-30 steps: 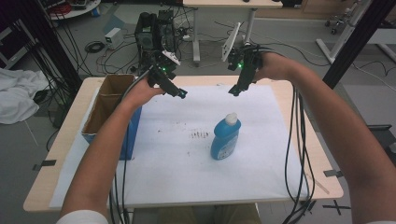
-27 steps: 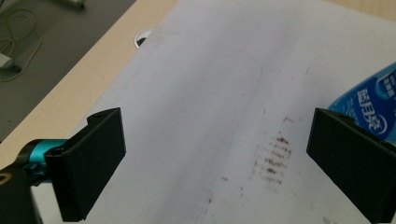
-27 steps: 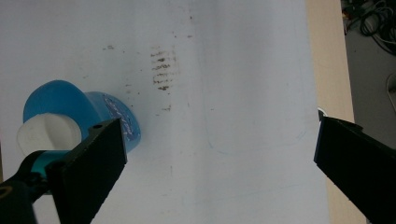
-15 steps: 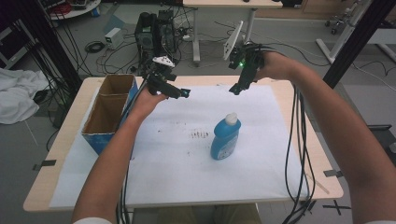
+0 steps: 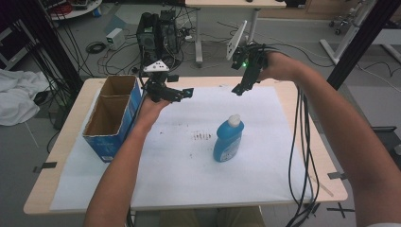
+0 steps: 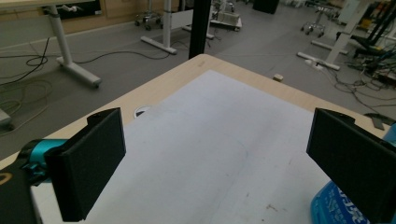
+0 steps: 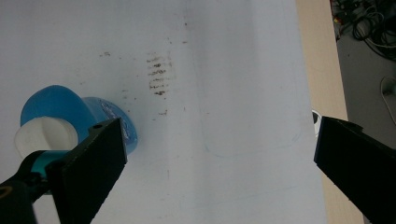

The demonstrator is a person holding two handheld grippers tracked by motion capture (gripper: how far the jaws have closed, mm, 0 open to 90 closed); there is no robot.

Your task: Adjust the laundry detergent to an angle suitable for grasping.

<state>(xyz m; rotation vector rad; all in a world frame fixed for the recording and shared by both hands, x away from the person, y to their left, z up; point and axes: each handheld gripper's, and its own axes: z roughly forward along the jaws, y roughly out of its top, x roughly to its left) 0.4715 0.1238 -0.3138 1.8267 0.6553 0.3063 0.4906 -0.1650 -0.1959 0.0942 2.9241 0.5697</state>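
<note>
Near the middle of the white paper sheet [image 5: 179, 175] stands the blue detergent bottle [image 5: 228, 140] — upright, squat and flat-sided, with a white cap and a printed label on its front. Just left of it, brown smudges [image 5: 203, 136] mark the sheet. Farther back, the left gripper [image 5: 182, 94] and the right gripper [image 5: 238, 90] hang above the table, both spread wide with nothing between the jaws — well apart from the bottle. At the left edge sits an open cardboard box [image 5: 111, 118].
</note>
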